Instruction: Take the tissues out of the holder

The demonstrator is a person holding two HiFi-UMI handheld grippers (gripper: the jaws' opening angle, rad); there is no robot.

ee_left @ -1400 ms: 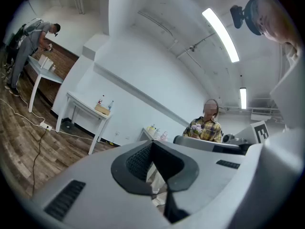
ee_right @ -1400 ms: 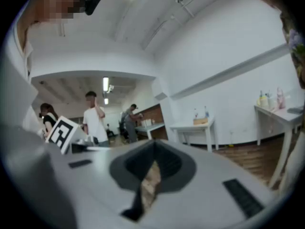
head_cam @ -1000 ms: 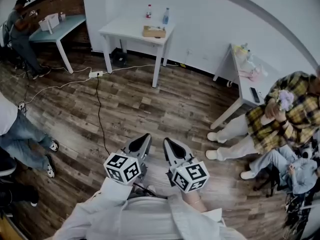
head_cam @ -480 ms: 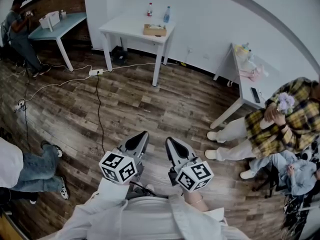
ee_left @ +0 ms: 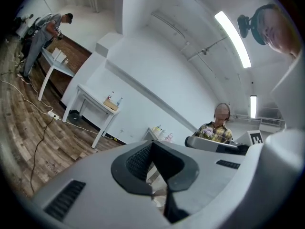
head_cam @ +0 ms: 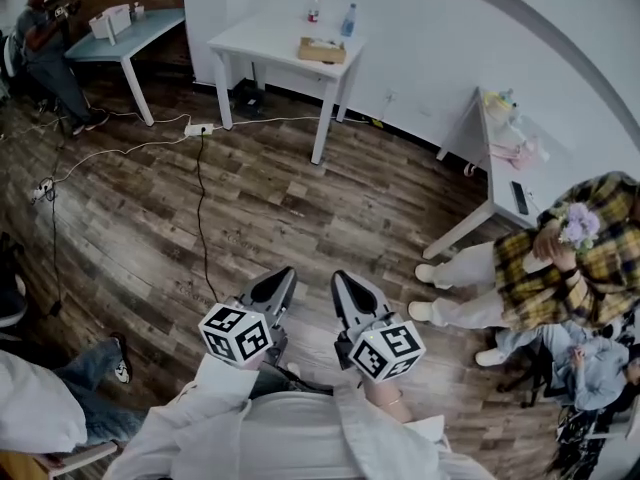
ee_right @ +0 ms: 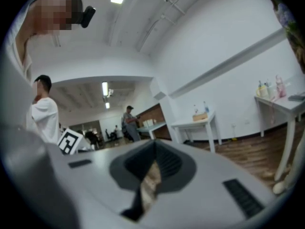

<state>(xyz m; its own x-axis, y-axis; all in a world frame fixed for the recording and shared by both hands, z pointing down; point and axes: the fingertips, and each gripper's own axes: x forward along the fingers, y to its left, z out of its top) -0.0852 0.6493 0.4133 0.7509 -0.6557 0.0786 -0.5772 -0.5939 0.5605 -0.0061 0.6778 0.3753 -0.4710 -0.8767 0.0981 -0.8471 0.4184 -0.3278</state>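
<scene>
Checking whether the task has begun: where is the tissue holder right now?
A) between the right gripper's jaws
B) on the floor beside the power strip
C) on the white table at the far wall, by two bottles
C: the tissue holder sits on the white table, with the bottles just behind it.

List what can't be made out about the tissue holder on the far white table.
- Small brown box on the white table: too small in the head view, and smaller still in both gripper views, to tell whether tissues show.
- Red-topped bottle and blue bottle by it: labels too small to read.
- Pale clutter on the right-hand white table: tiny and warped by the head view's lens.
</scene>
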